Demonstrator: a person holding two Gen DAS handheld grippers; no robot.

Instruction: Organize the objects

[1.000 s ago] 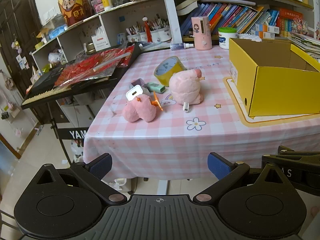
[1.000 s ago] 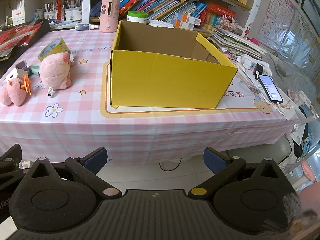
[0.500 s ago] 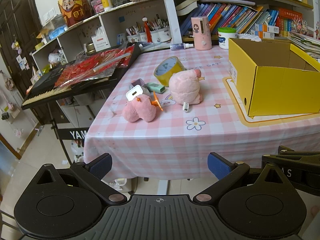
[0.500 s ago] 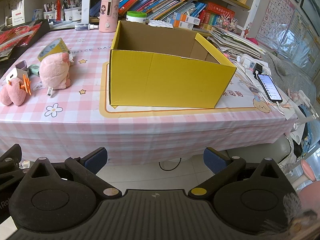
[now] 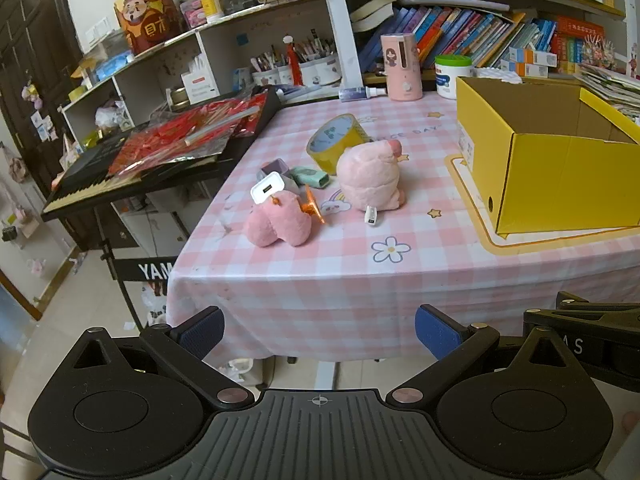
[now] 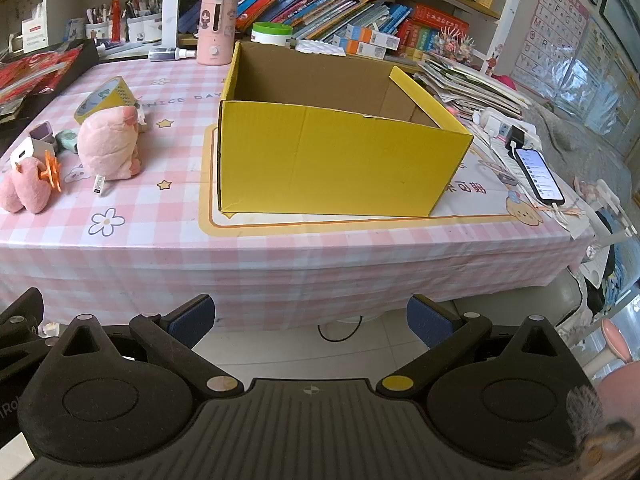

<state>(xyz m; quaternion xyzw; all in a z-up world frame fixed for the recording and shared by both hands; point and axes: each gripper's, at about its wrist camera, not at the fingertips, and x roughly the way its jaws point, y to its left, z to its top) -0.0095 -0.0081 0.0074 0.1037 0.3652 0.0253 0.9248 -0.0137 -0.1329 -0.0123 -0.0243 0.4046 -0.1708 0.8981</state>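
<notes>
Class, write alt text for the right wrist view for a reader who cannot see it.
An open yellow cardboard box stands on a pink checked tablecloth, with nothing visible inside. To its left lie two pink plush toys, a yellow tape roll and a white charger. The right tongs hang open below the table edge, holding nothing.

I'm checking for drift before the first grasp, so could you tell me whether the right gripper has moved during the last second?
No. In the right wrist view the yellow box sits at the same place above the right gripper, with no visible shift.
</notes>
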